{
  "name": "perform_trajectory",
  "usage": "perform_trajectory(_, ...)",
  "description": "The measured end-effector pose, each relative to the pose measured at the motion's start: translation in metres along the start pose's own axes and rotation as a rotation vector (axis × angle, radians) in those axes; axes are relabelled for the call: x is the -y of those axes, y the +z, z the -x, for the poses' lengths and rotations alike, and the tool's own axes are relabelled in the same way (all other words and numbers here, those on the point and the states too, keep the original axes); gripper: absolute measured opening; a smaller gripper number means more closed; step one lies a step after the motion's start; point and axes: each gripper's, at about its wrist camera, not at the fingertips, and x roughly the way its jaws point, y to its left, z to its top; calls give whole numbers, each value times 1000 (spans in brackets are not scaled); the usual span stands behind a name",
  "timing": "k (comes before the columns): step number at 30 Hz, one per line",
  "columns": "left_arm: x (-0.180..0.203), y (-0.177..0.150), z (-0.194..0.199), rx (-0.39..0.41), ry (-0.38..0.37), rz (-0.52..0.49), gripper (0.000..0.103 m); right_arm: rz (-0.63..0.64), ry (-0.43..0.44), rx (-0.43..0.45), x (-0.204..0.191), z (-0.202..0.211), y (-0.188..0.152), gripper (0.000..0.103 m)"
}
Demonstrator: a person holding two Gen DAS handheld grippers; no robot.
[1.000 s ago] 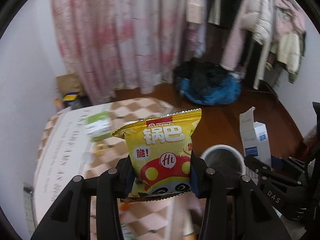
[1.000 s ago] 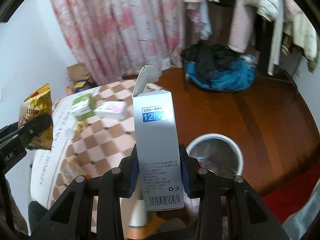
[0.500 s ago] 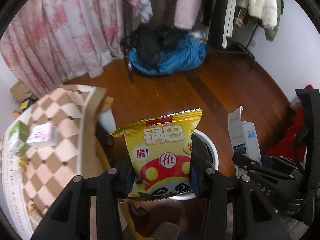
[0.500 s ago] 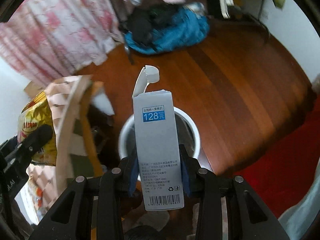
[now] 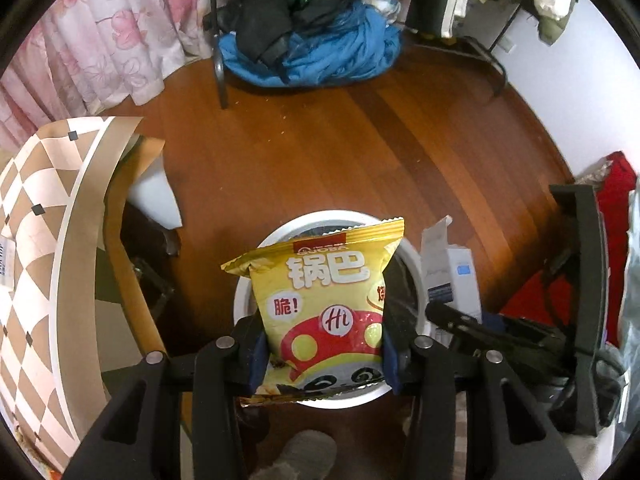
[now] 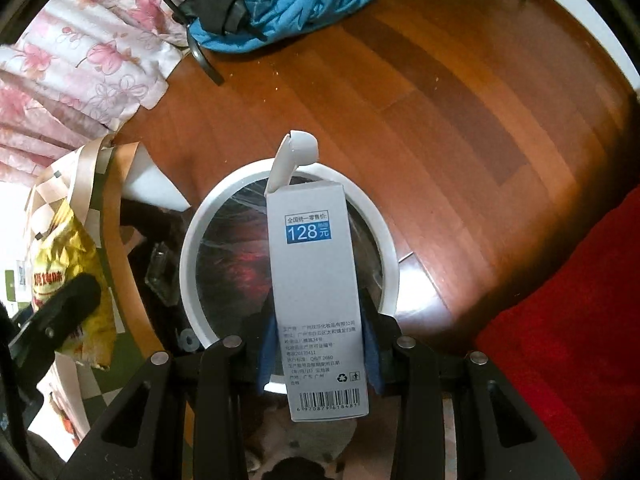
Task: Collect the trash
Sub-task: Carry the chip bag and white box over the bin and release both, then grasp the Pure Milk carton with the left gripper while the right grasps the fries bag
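My left gripper (image 5: 323, 354) is shut on a yellow snack bag (image 5: 320, 300) and holds it upright above the white-rimmed trash bin (image 5: 244, 292) on the floor. My right gripper (image 6: 318, 354) is shut on a tall white carton (image 6: 314, 264) with a blue price label and an open top flap, held over the same bin (image 6: 192, 240), which has a clear liner. The carton also shows in the left wrist view (image 5: 452, 268), and the snack bag in the right wrist view (image 6: 68, 264).
The table with a checkered cloth (image 5: 36, 240) is at the left, its edge close to the bin. A blue and black pile of clothes (image 5: 312, 44) lies on the wooden floor by the pink curtain (image 5: 100, 32). A red fabric (image 6: 560, 320) lies at the right.
Both grippers have swung away from the table and tilted down toward the floor. The bin now lies directly under the snack bag and the carton. Both grips are unchanged.
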Motion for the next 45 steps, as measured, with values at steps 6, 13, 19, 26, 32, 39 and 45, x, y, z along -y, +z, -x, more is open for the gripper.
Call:
perform_trajectory(6,-10,-2,5,3,23,33,90,7,-33,24,-1,3,0,78)
perform_trajectory(13,-24,-10,17,20,76,37,97,71,-168,30,-15,25,-10,103)
perform_trajectory(19,-27,-15,31,38,90,33,97,129,-247,41,-29,48,-26,103)
perform_trajectory(26,-27,-22,64,79,94,26,97,128,-251,80,-38,85,-42,103)
perform_trajectory(32,-26,-34,105,136,98,5,97,117,-234,137,-45,125,-63,103)
perform_trajectory(39,-29,-49,164,234,90,1,98,98,-205,247,-61,190,-94,103)
perform_trajectory(45,-44,-68,229,352,92,13,98,100,-138,371,-87,259,-126,103)
